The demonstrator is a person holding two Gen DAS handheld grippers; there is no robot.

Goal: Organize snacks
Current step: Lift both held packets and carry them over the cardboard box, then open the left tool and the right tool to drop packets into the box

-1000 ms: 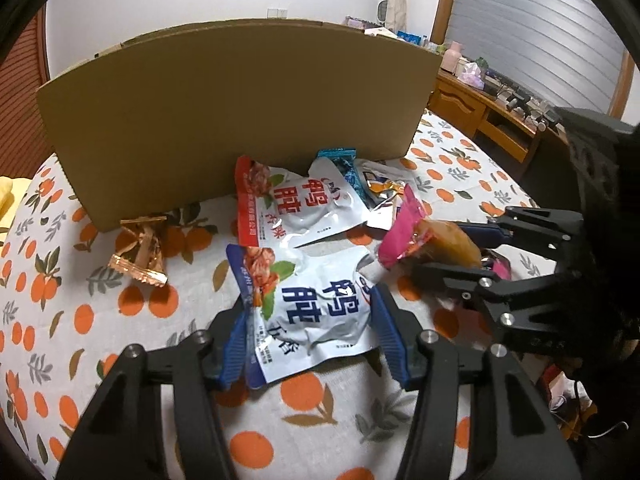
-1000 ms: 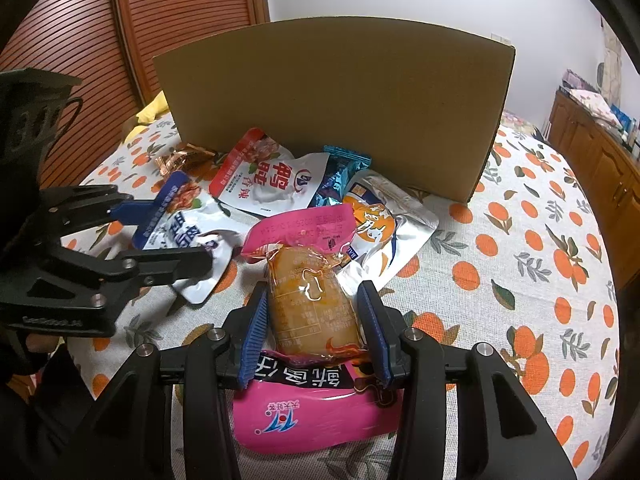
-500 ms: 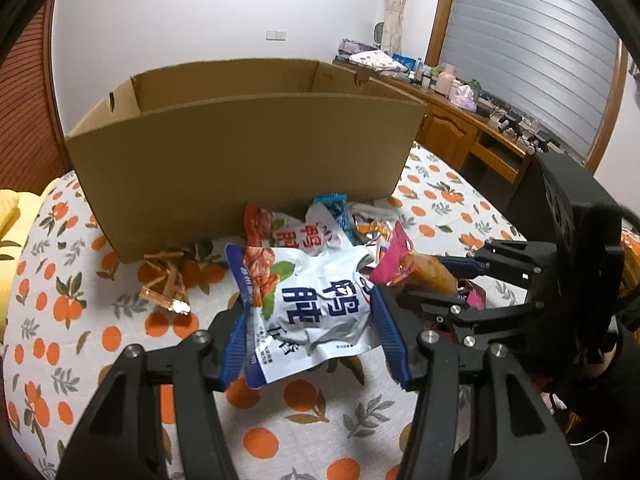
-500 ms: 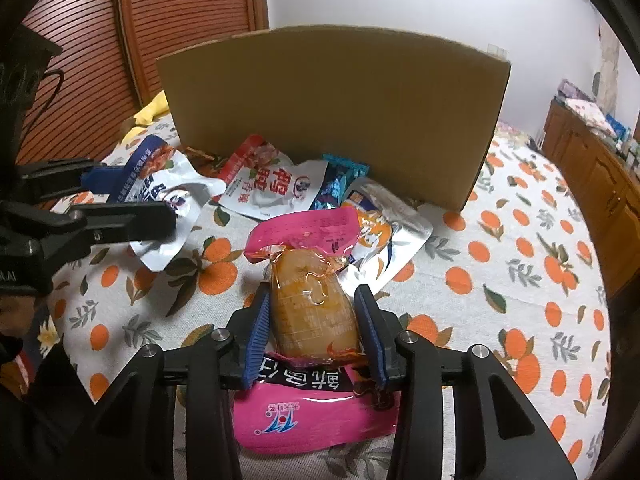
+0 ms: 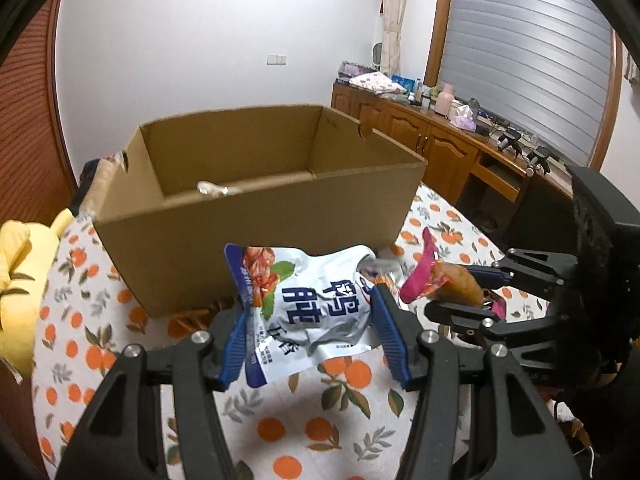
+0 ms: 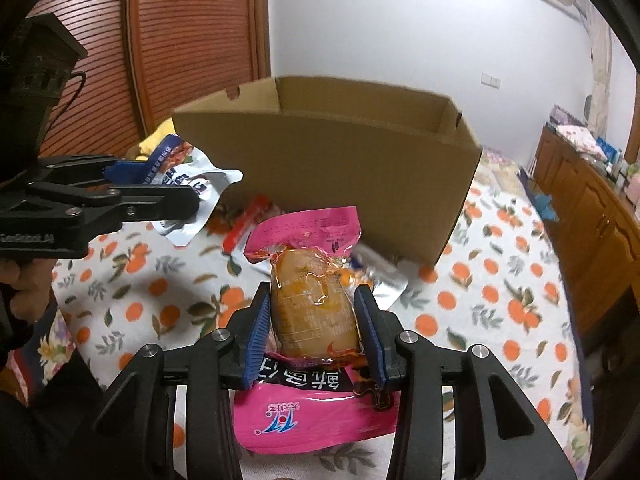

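Orange-print cloth [image 5: 328, 420] covers the table, with white walls, a slatted wooden door and a wooden sideboard [image 5: 452, 148] behind. An open cardboard box [image 5: 256, 216] stands on the cloth; through its top, a bit of silvery wrapper [image 5: 212, 189] shows inside against the near wall.

Held clear above the cloth in front of the box, the left gripper [image 5: 310, 322] pinches a white and blue snack pouch [image 5: 304, 304] between its blue pads [image 5: 390, 340], which press on the pouch's two side edges. To its right, the right gripper [image 6: 314, 330] clamps a pink-wrapped snack [image 6: 312, 304] with a clear window showing a brownish-orange piece inside; the pads squeeze the bulging middle and the pink end hangs below the fingers. This pack too is off the table, short of the box's near wall.

More packets lie on the cloth at the foot of the box: a red-edged pouch [image 6: 250, 220] and a silver one [image 6: 386, 284], both partly hidden. A yellow cushion [image 5: 16, 280] sits at the table's left edge
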